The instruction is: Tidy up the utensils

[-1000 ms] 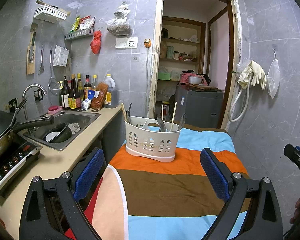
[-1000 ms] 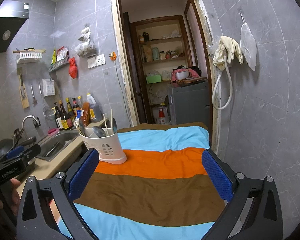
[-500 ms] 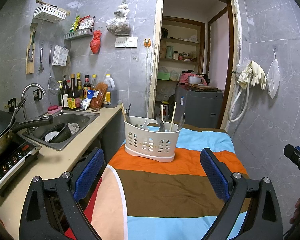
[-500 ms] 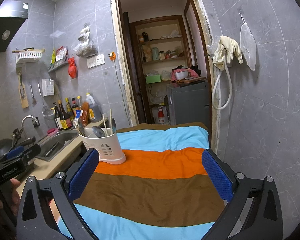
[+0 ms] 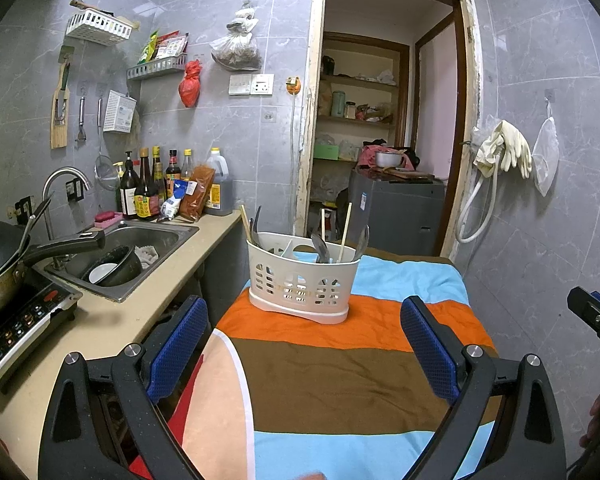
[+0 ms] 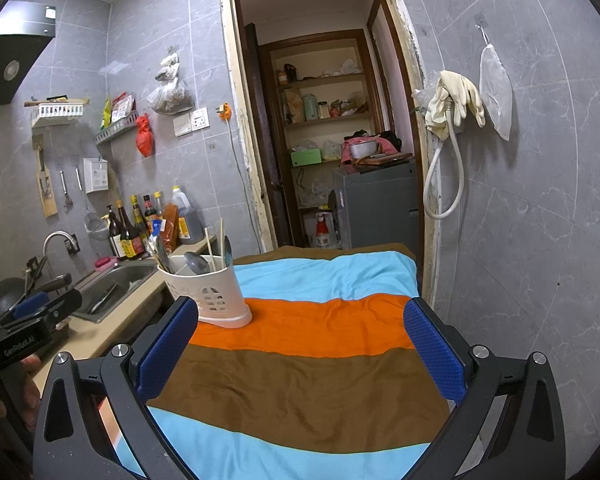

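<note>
A white slotted utensil caddy (image 5: 302, 280) stands on the orange stripe of a striped cloth (image 5: 340, 368) covering the table. It holds spoons (image 5: 321, 249) and chopsticks (image 5: 345, 232), upright. It also shows in the right wrist view (image 6: 208, 290) at the cloth's left edge, with a spoon (image 6: 197, 263) in it. My left gripper (image 5: 304, 340) is open and empty, held above the cloth in front of the caddy. My right gripper (image 6: 300, 348) is open and empty, to the right of the caddy.
A counter on the left carries a sink (image 5: 120, 256) with bowls, sauce bottles (image 5: 148, 192), a wok (image 5: 0, 256) and an induction hob (image 5: 20, 316). A doorway (image 5: 380, 140) lies behind the table. A tiled wall with gloves (image 5: 504, 152) borders the right side.
The left wrist view has shifted very slightly. Both grippers stay open and nearly still.
</note>
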A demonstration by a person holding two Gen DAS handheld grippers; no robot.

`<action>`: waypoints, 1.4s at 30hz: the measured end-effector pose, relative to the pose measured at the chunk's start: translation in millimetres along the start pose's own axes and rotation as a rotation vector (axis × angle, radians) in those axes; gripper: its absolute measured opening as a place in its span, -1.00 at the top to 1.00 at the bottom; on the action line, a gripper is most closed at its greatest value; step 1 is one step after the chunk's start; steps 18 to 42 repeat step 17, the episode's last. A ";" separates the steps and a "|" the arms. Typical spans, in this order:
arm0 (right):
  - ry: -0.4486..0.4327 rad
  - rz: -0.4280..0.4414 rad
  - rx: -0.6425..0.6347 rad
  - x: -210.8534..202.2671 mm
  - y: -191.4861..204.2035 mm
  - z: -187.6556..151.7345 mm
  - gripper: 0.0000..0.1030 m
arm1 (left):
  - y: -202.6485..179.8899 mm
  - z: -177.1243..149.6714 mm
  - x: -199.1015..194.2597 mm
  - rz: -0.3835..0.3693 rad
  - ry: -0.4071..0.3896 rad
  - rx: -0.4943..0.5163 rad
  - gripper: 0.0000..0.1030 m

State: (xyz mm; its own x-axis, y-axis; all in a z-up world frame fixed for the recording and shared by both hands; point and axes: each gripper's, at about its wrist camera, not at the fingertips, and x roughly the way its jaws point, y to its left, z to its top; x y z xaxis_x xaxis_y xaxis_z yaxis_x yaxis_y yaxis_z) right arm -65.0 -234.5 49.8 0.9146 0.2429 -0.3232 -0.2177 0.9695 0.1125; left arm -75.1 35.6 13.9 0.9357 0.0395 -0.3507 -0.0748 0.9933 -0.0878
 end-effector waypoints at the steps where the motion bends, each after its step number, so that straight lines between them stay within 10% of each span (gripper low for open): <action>1: 0.000 0.000 0.000 0.1 0.0 0.0 -1.00 | -0.3 0.1 0.9 0.001 -0.001 0.000 -0.84; 42: 0.003 0.000 0.003 0.4 -0.2 0.7 -1.00 | -6.9 -4.6 0.0 -0.003 -0.013 0.012 -0.84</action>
